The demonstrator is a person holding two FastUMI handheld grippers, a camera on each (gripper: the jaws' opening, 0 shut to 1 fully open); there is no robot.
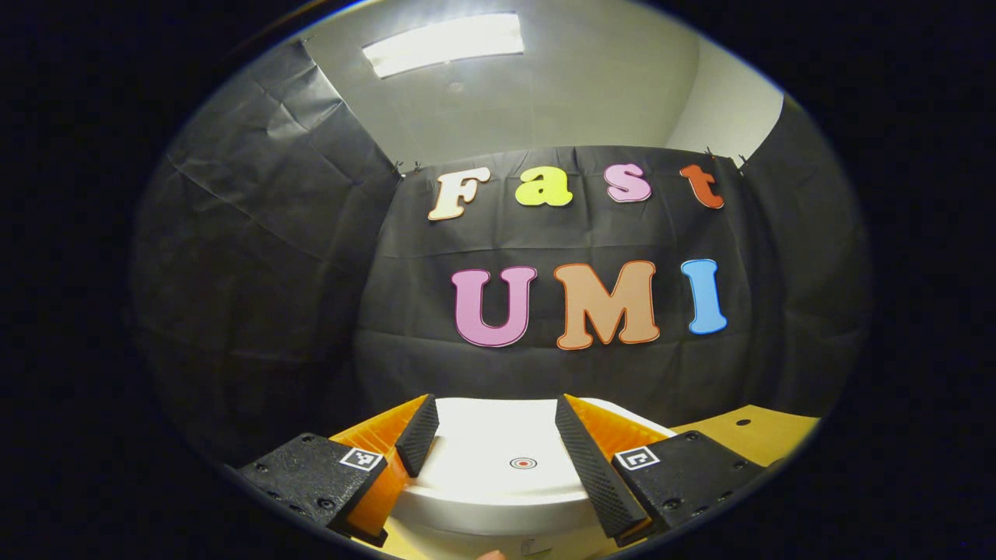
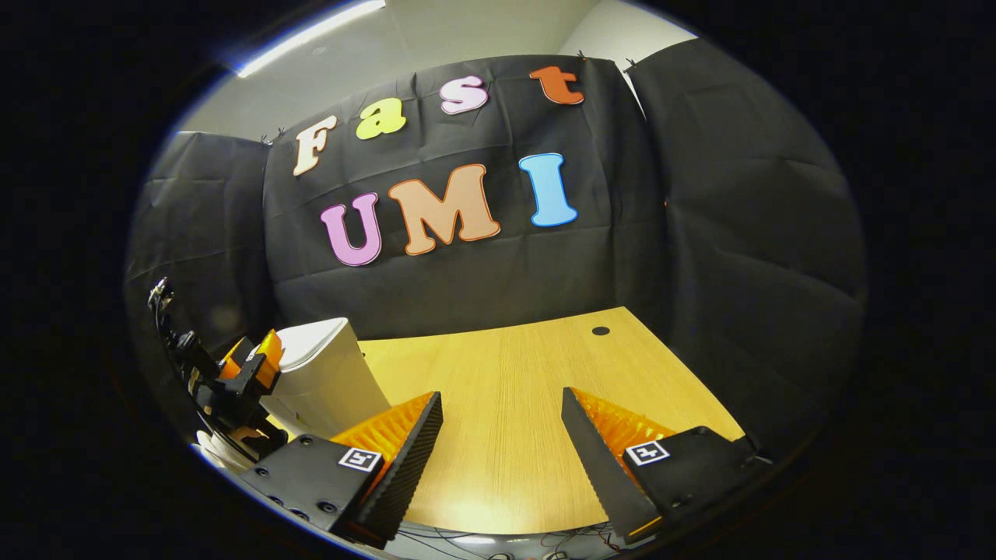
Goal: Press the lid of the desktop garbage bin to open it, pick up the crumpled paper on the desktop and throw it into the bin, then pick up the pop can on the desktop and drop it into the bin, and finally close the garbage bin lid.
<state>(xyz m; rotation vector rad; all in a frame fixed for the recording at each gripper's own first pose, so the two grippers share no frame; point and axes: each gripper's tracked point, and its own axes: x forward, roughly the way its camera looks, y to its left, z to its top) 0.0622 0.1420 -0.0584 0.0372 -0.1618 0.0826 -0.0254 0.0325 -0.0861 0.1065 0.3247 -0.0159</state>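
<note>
Left tongs [image 1: 498, 435], released, hover just above the closed lid [image 1: 498, 459] of the white bin [image 2: 323, 377] at the table's [image 2: 529, 389] left. Right tongs [image 2: 502, 443], released, wait over bare wood. Step in hand, seemingly: lid pressing. Next: push down on the lid's target mark [image 1: 523, 463].

bin [image 1: 498, 467] on table [image 2: 506, 389], left side | left gripper [image 1: 498, 447] just before bin lid [image 1: 506, 435]
</note>
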